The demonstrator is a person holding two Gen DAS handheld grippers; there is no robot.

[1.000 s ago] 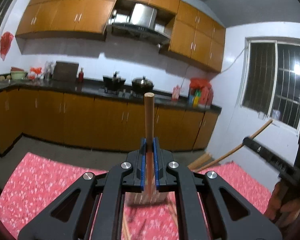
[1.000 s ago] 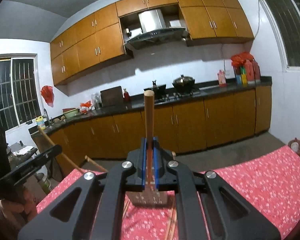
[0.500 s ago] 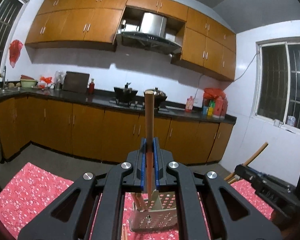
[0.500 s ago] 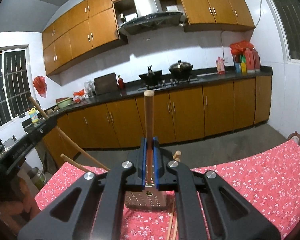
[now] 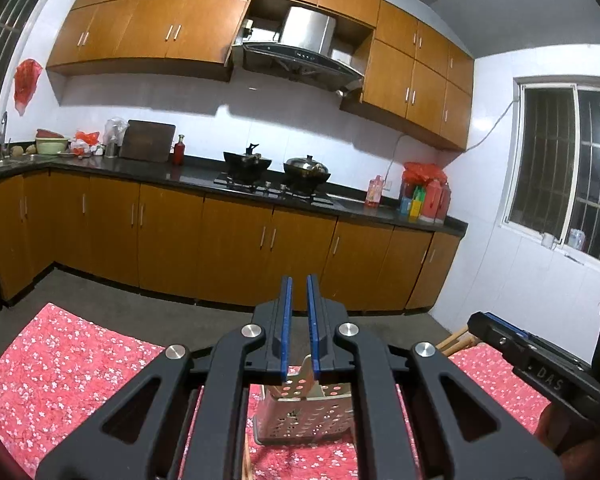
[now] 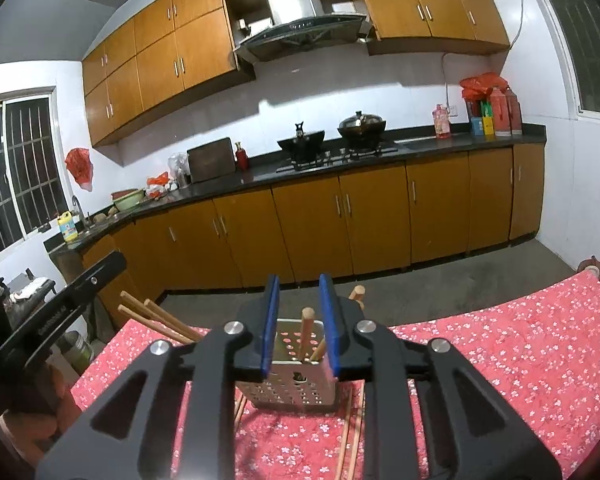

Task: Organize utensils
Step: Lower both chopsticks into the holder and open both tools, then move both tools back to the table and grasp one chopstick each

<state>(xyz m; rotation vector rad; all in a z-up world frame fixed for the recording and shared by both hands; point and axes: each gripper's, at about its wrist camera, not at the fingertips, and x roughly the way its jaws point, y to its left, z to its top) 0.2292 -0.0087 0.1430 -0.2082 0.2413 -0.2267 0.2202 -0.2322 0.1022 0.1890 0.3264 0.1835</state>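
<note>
- Right gripper: blue-padded jaws spread wide, nothing between them. It hovers directly above the perforated metal utensil holder.
- Left gripper: blue pads parted by a narrow gap, empty. The same perforated metal holder sits just beyond and below its tips.
- Utensil in holder: a round wooden stick stands near-upright in the holder, top end showing between the right jaws. A second wooden end leans beside it.
- Other wooden handles lean out to the left of the holder; one more knob end shows at its far right.
- Loose thin wooden chopsticks lie flat on the red floral tablecloth, near side of the holder, long axis running roughly near-to-far.
- Key relation: remaining chopsticks lie below and nearer than the right gripper's tips, slightly right of centre. Right hand judged closer to them; a descent and pull-back toward the near edge would be needed.
- Pose: both grippers level-to-slightly-pitched down, facing the far brown kitchen cabinets.
</note>
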